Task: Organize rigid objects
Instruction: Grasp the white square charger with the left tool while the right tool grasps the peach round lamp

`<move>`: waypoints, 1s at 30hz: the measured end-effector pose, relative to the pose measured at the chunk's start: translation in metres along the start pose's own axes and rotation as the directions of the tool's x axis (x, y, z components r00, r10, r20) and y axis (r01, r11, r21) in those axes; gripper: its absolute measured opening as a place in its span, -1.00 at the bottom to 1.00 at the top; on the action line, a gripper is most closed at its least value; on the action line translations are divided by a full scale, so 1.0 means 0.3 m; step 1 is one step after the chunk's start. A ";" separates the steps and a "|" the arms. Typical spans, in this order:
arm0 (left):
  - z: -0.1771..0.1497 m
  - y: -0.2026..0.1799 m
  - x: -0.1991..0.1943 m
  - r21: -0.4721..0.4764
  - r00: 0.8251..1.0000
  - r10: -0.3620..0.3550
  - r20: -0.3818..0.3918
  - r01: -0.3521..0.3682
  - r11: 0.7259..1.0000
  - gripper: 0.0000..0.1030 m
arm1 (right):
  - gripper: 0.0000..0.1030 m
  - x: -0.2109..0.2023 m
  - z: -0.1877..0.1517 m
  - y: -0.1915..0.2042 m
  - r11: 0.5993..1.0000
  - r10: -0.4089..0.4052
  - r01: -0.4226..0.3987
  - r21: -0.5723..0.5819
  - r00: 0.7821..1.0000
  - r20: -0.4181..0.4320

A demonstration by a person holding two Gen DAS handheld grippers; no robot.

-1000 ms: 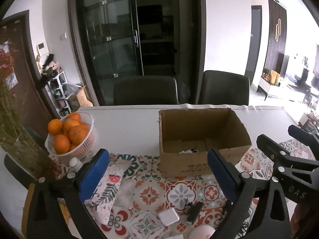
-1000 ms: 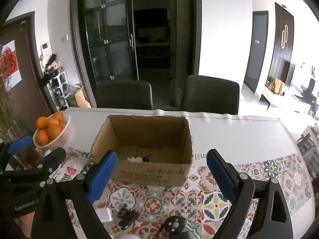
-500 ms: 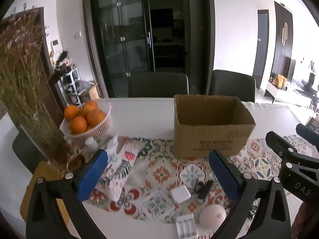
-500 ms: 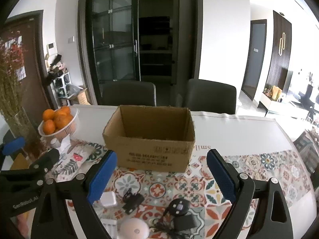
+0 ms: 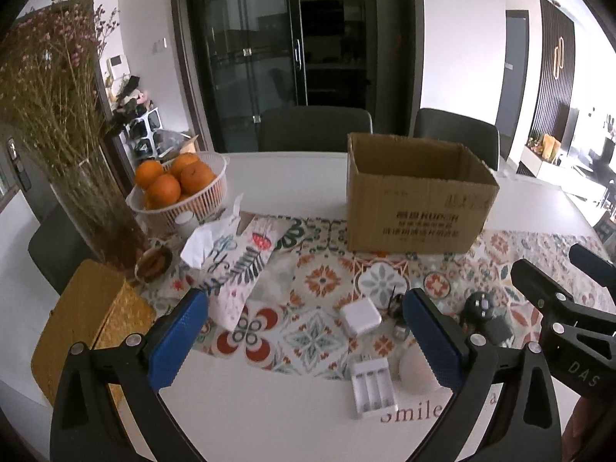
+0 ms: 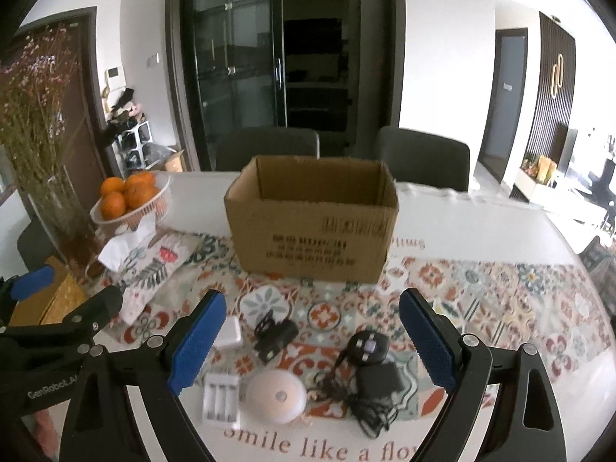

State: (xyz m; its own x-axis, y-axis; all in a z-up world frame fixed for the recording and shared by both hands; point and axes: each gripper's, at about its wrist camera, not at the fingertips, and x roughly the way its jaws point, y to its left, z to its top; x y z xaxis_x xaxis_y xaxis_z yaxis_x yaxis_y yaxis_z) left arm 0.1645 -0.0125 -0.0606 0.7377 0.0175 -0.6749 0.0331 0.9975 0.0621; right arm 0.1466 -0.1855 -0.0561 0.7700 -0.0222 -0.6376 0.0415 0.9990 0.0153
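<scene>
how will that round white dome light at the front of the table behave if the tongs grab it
The round white dome light looks smooth and curved, so flat pads may slip off its sides. It sits flat on the table, so it probably won't roll unless tipped on edge. It looks like hollow plastic, likely light, and seems wide for the right tongs.

cardboard box [image 6: 312, 231]: matt brown corrugated card, printed on the front
counter [image 5: 269, 415]: smooth white top, slightly glossy
patterned runner [image 6: 481, 300]: matt, printed with tiles
fruit basket [image 5: 181, 200]: white ribbed plastic
battery charger [image 5: 372, 387]: smooth white plastic
fingers [image 6: 198, 342]: blue pads with a dimpled texture, on matt black frames
vase [image 5: 96, 211]: clear glass
</scene>
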 end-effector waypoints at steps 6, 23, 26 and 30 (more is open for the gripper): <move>-0.069 0.004 0.022 0.013 1.000 -0.015 -0.023 0.015 1.000 1.00 | 0.79 0.022 -0.079 0.006 1.000 0.021 -0.020 0.016 0.999 -0.048; -0.222 0.047 0.203 0.189 0.992 -0.125 -0.011 0.125 0.974 0.99 | 0.79 0.140 -0.287 0.092 0.997 -0.048 0.055 0.056 0.990 -0.129; -0.238 0.046 0.231 0.235 0.990 -0.140 0.010 0.133 0.963 0.99 | 0.78 0.170 -0.322 0.107 0.996 -0.060 0.069 0.064 0.988 -0.141; -0.245 0.032 0.285 0.307 0.986 -0.165 0.019 0.151 0.940 0.98 | 0.77 0.211 -0.357 0.112 0.992 -0.073 0.088 0.090 0.984 -0.161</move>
State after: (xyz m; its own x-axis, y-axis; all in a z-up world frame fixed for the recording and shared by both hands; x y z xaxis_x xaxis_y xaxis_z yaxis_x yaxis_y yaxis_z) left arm 0.1782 0.0035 -0.1717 0.7346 -0.1485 -0.6621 0.3498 0.9190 0.1819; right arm 0.1284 -0.1493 -0.1783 0.6526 -0.0883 -0.7525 0.1660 0.9857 0.0283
